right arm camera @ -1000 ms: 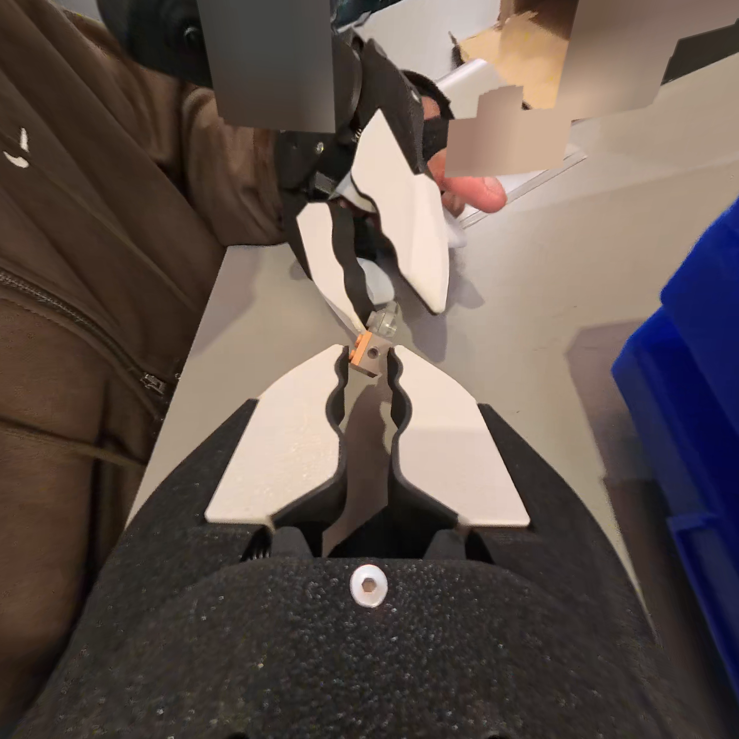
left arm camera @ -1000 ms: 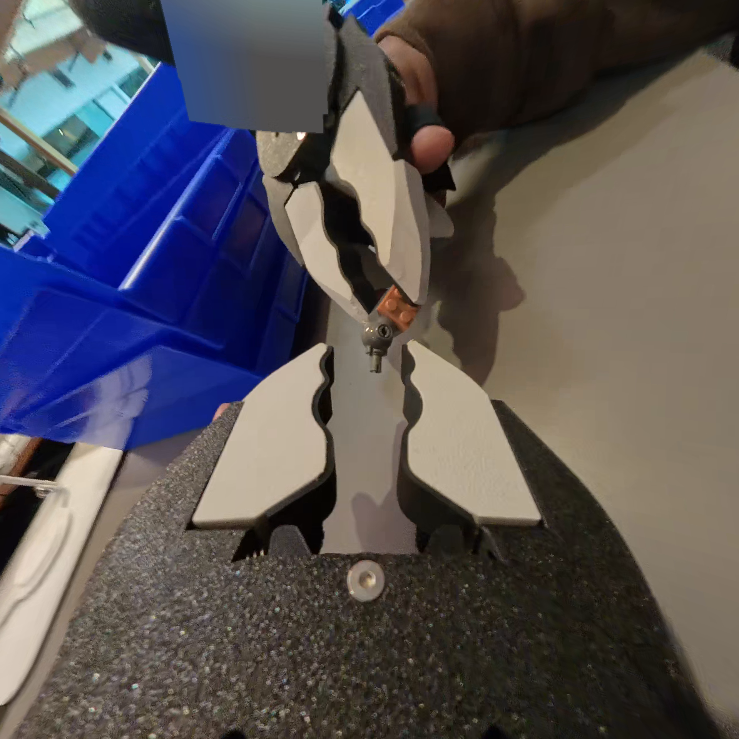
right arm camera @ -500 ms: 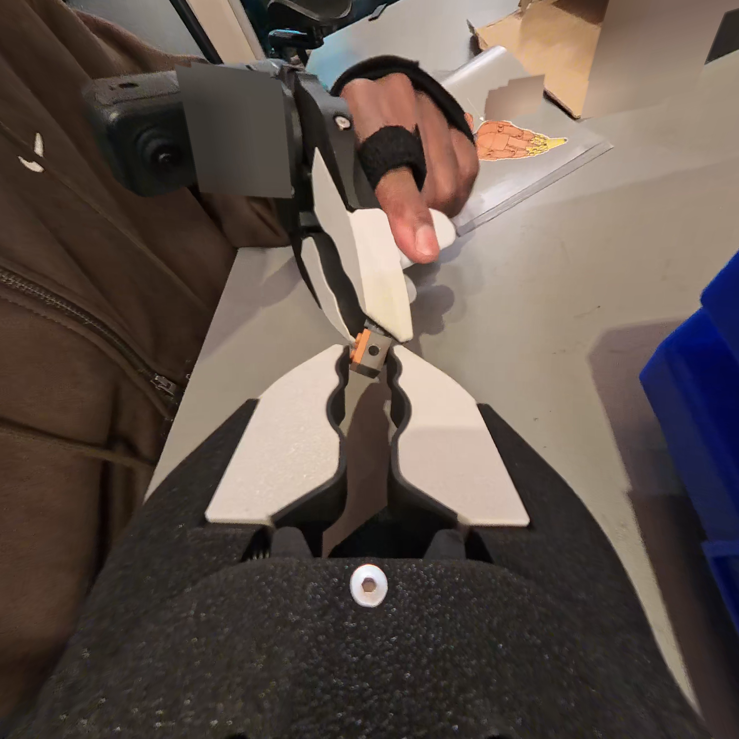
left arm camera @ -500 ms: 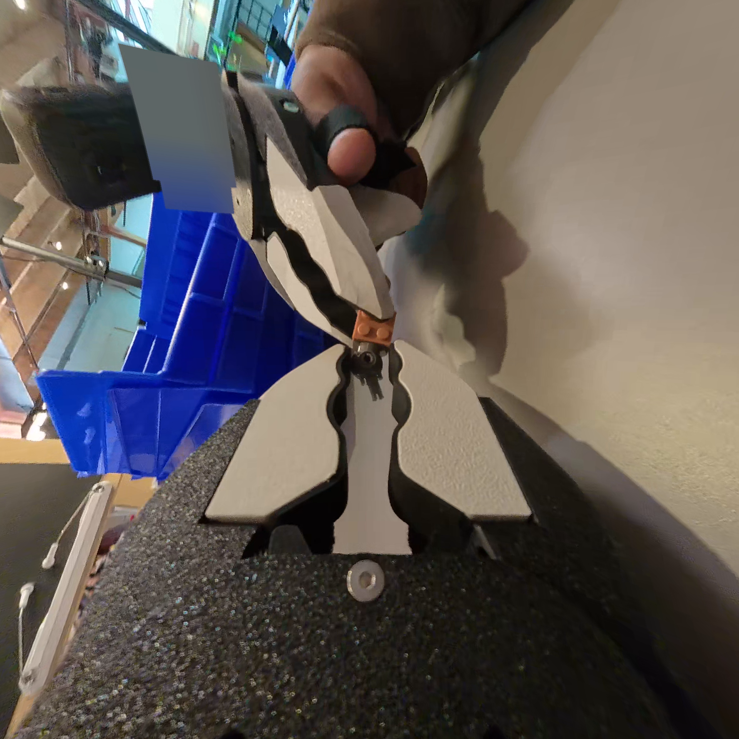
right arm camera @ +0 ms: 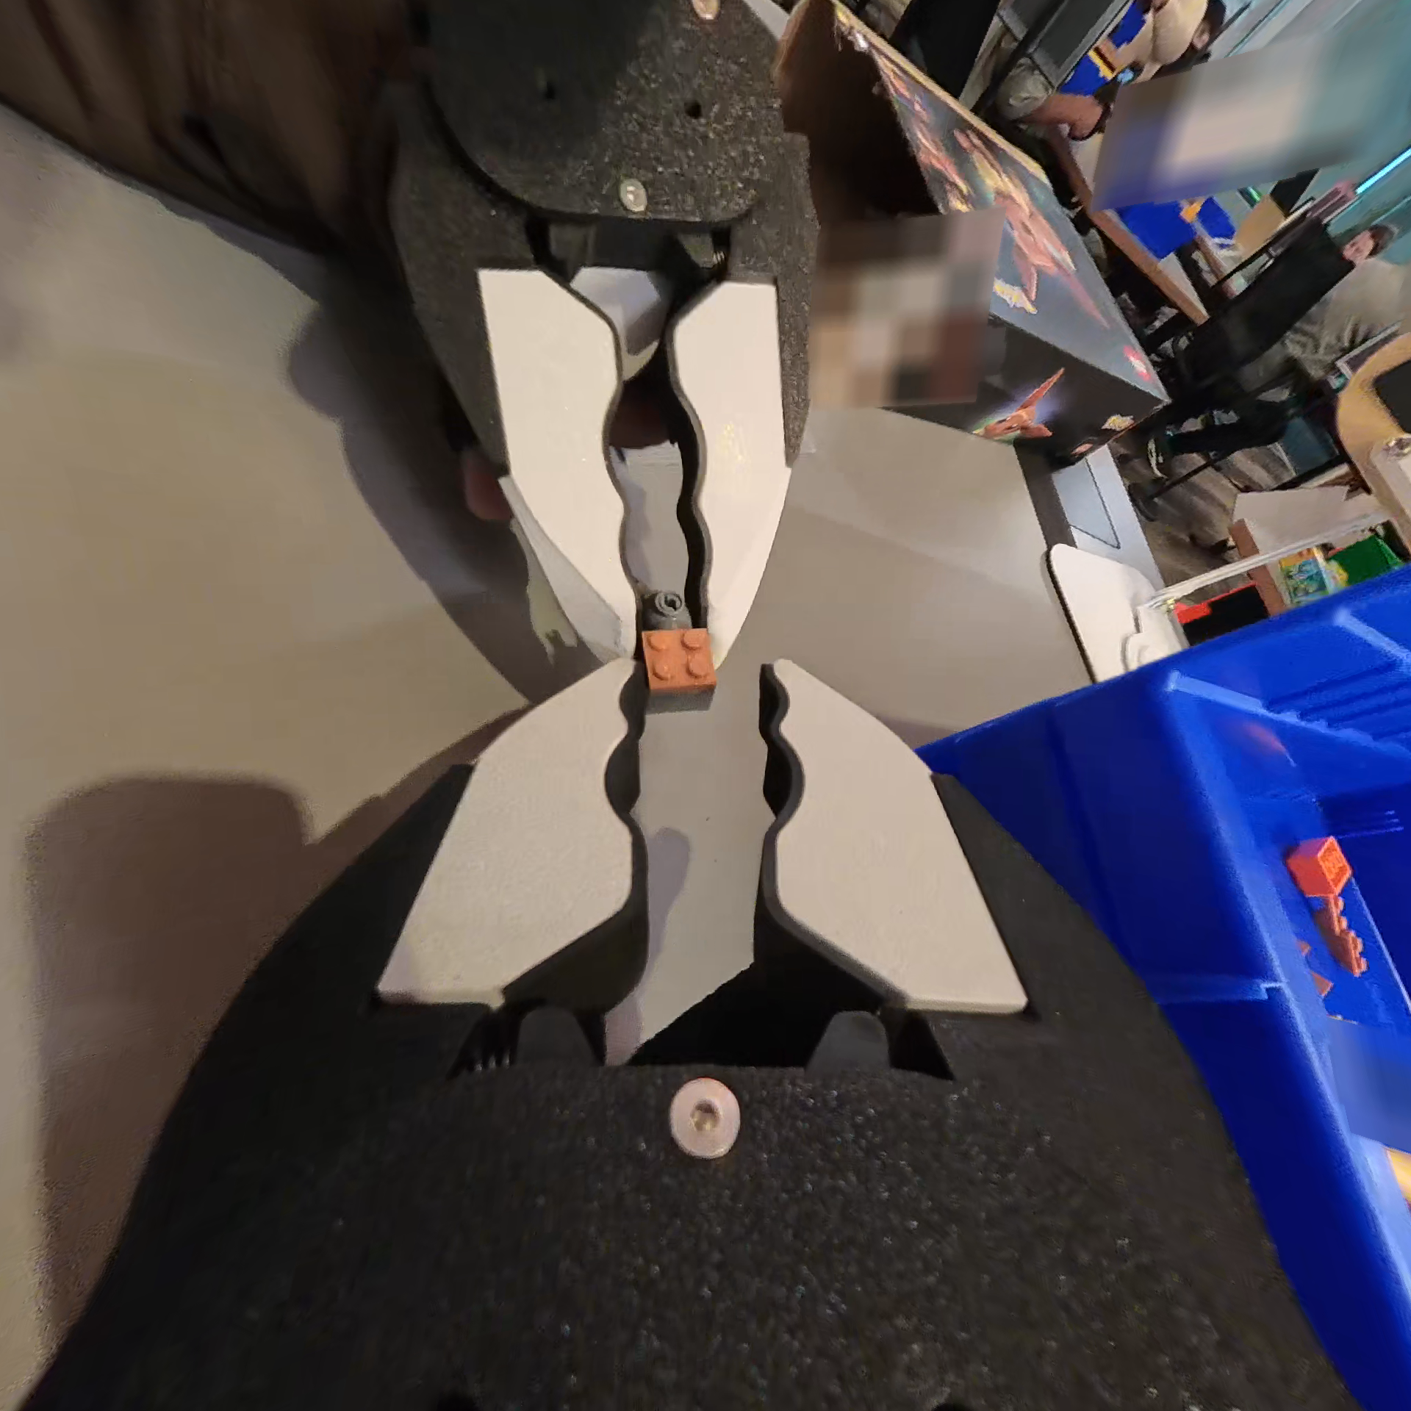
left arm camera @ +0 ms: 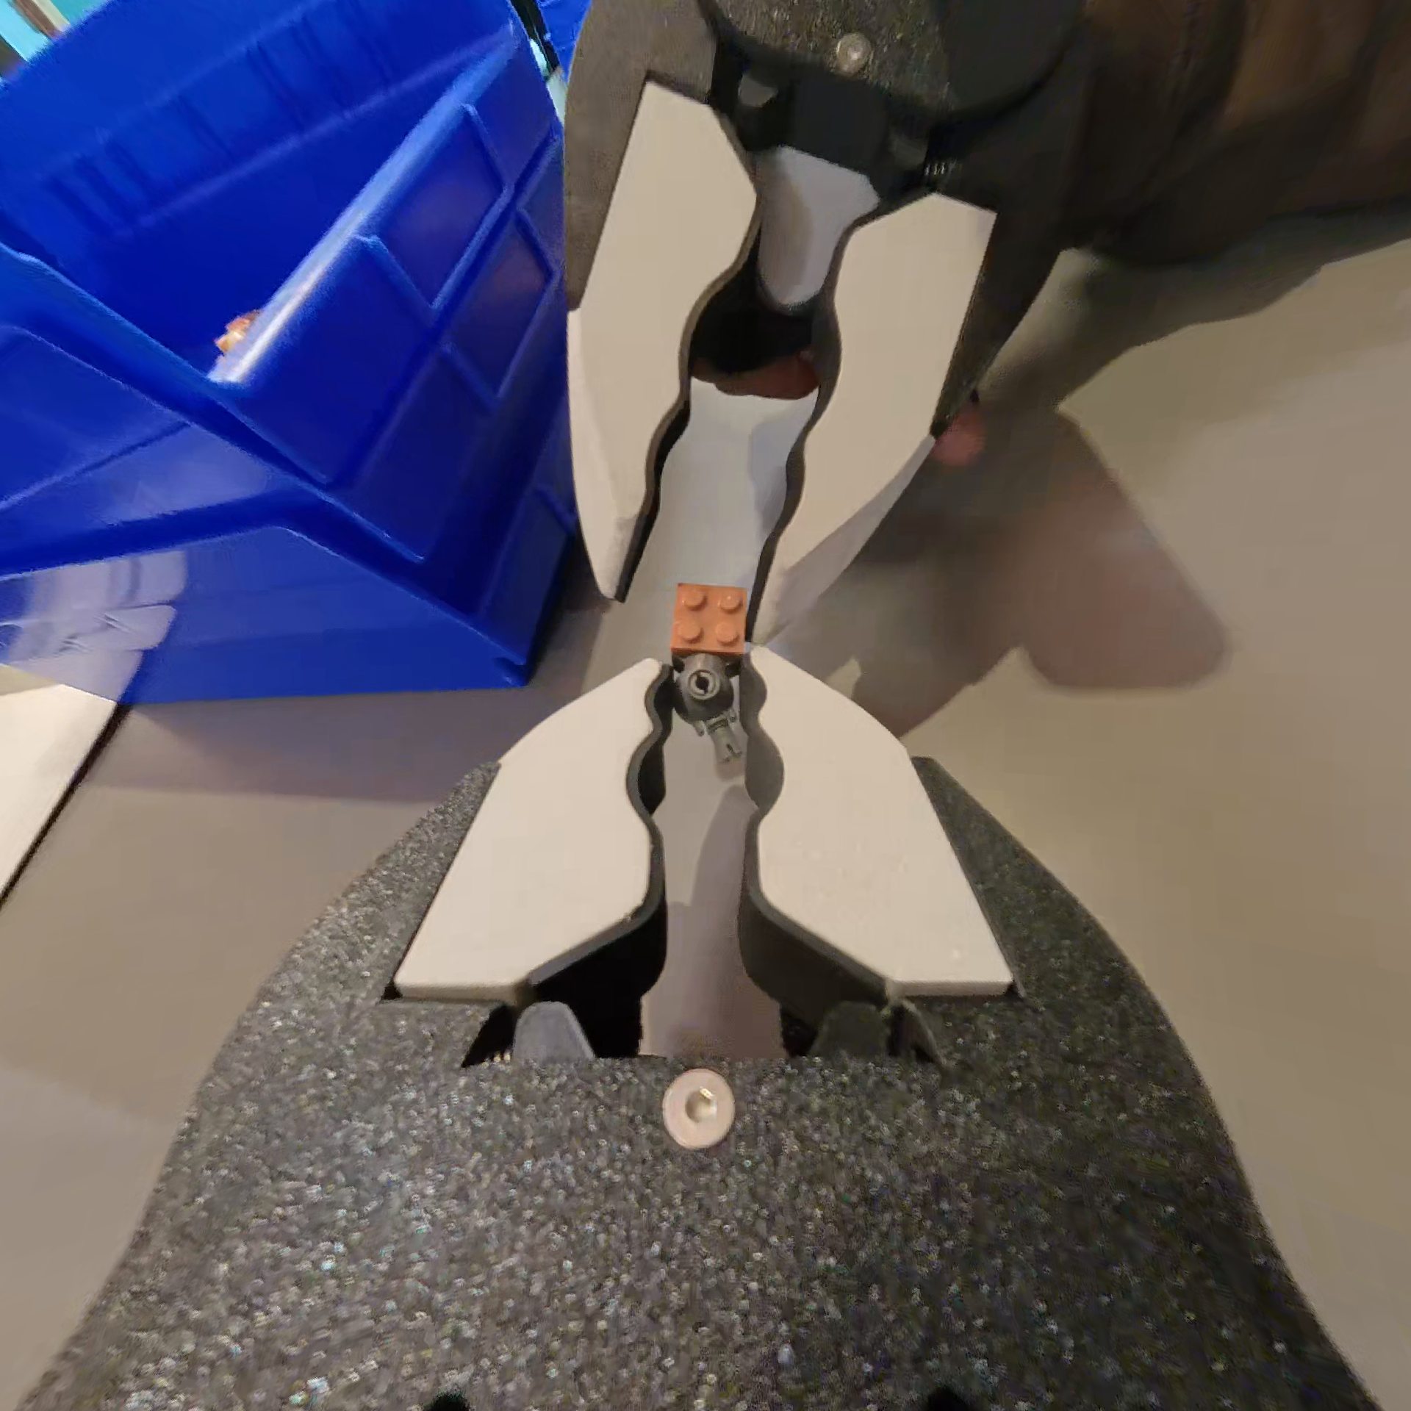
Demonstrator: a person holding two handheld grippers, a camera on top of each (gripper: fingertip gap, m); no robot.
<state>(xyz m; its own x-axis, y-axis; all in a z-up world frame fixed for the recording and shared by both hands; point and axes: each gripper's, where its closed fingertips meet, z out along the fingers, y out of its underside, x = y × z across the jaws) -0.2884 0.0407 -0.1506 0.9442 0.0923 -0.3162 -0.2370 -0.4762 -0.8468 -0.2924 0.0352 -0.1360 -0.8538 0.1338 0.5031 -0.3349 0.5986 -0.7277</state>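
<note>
Since half a second ago the right hand-held gripper [right arm camera: 699, 670] has let go: its jaws, then pinched on the small orange-brown studded plate [left arm camera: 708, 620], now stand parted wider than the plate, which at most brushes one tip. Both tools have also swung round to face each other squarely. At far left in the left wrist view a glossy blue plastic bin [left arm camera: 267, 305] with ribbed walls is cut off by the edge, and its contents are mostly hidden (a tiny orange scrap shows inside, too small to name). In the middle, the left hand-held gripper [left arm camera: 704, 664] is clenched on a dark grey rounded piece [left arm camera: 706, 687] with a short pin sticking back between the wavy pale fingers. The square four-stud plate sits on the far side of that piece, above the matte grey table [left arm camera: 1145, 840]. How the two parts join is hidden. To the right a blurred brown sleeve [left arm camera: 1222, 114] runs out of view. Both gripper bodies are coarse, speckled black.
</note>
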